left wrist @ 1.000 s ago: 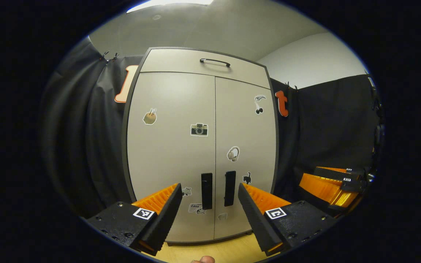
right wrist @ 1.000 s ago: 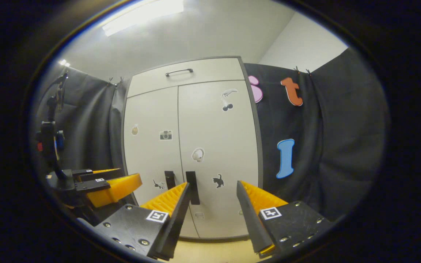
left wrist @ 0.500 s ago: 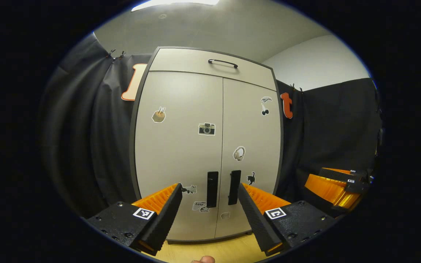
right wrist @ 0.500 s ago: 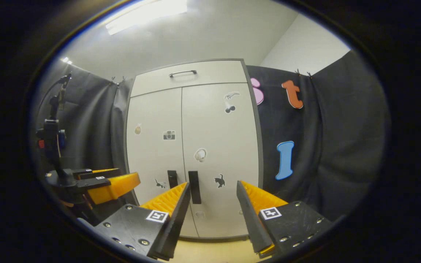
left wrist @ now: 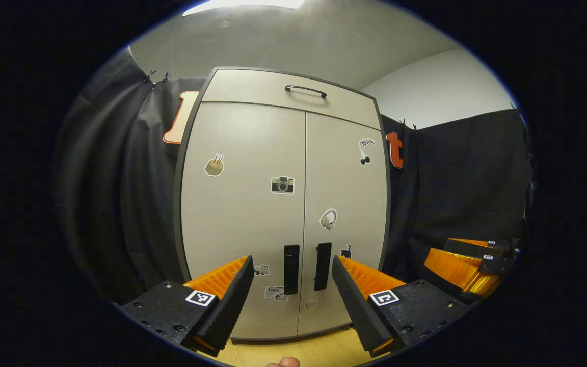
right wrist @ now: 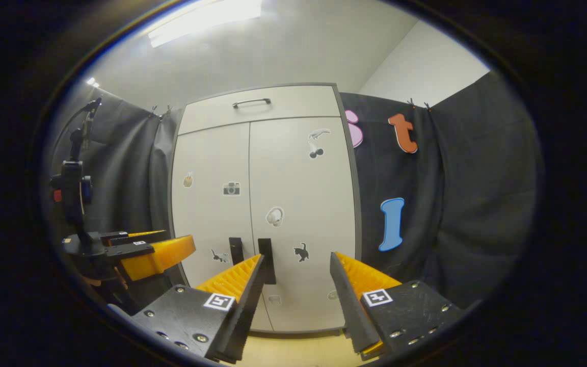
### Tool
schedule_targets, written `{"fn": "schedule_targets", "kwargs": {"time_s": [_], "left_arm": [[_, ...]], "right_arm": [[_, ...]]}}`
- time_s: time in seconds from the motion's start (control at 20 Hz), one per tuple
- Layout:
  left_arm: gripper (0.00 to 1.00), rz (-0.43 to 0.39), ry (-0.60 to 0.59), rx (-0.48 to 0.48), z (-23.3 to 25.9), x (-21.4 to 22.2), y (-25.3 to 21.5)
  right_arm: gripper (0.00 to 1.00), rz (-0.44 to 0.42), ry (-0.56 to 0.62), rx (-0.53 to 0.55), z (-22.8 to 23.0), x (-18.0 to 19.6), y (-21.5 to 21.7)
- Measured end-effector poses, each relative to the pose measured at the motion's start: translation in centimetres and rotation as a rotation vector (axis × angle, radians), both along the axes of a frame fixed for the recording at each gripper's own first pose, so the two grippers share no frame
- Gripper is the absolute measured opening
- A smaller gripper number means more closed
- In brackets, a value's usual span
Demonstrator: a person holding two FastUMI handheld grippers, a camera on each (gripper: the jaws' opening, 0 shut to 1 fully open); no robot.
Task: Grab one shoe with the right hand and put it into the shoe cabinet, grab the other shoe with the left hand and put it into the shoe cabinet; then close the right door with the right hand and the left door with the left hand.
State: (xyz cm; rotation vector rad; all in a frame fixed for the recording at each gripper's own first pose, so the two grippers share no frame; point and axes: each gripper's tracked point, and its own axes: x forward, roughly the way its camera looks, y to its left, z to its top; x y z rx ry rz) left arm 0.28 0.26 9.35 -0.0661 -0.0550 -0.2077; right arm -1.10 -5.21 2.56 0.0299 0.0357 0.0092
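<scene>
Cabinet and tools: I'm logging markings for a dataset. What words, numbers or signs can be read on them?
No text reads surely.
On the cabinet: picture stickers; one sticker low on the left door bears a word too small to read.
On the left tool and right tool: square coded markers, no words.

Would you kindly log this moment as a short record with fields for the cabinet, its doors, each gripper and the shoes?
cabinet: shoe cabinet, upright, stickers on its front
left door: left door shut
right door: right door shut
top handle: drawer handle
left gripper: left gripper open, holding nothing, facing the door handles
right gripper: right gripper open, holding nothing
shoes: presumably inside
</scene>
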Motion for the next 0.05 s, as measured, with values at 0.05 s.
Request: {"fn": "schedule_targets", "kwargs": {"time_s": [0.05], "left_arm": [[0.95,-0.003,-0.001,0.002,0.00,0.03,-0.07]], "right_arm": [[0.70,-0.004,-0.001,0.000,0.04,0.01,-0.01]]}}
